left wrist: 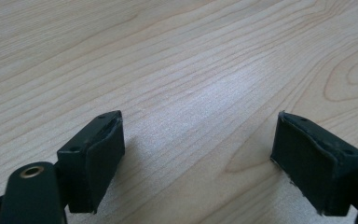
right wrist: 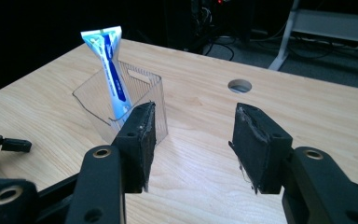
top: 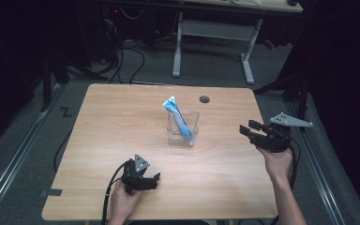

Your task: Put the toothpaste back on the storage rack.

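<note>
A blue and white tube [top: 178, 117] stands tilted in a clear plastic bin [top: 183, 133] at the middle of the wooden table [top: 122, 122]. In the right gripper view the tube [right wrist: 109, 65] leans out of the bin [right wrist: 144, 84], ahead and to the left of the jaws. My left gripper [top: 155, 180] rests low near the table's front edge, open, with bare wood between its pads [left wrist: 98, 161]. My right gripper [top: 247, 129] hovers at the table's right side, open and empty, pointing toward the bin.
A round cable hole [top: 204, 99] sits in the table behind the bin. A white desk frame [top: 215, 42] and loose cables [top: 131, 51] lie on the floor beyond the table. A piece of tape [top: 51, 192] marks the front left corner.
</note>
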Available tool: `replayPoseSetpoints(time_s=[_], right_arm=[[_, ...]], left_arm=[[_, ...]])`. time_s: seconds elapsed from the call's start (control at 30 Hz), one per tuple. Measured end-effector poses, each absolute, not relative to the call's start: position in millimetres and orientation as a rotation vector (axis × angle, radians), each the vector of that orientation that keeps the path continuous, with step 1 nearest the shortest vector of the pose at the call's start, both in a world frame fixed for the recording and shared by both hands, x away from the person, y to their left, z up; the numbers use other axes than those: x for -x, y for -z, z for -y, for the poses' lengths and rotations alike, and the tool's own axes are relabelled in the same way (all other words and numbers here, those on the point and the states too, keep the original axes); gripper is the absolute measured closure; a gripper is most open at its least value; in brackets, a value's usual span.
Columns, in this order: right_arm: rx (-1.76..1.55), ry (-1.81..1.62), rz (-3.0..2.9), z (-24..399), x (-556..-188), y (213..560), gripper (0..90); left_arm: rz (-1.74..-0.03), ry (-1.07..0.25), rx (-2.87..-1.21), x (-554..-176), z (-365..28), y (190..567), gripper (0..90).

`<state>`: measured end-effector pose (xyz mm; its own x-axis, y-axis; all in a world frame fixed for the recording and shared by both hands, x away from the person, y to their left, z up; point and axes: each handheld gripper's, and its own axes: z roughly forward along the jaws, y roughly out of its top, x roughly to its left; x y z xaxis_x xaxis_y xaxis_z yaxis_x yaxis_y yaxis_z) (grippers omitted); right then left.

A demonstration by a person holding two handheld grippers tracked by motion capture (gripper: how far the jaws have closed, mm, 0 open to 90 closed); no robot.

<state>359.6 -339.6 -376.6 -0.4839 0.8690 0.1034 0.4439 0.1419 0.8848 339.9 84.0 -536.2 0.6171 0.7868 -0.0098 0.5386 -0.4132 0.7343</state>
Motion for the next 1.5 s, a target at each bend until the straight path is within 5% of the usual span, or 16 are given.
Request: replayPoseSetpoints(time_s=[1.5], right_arm=[[-1.391,-1.302,-1.971,355.4,-343.7,443.3,49.0]], left_arm=[[-1.036,-0.440,-2.119,-339.6,-83.7,536.3,17.0]])
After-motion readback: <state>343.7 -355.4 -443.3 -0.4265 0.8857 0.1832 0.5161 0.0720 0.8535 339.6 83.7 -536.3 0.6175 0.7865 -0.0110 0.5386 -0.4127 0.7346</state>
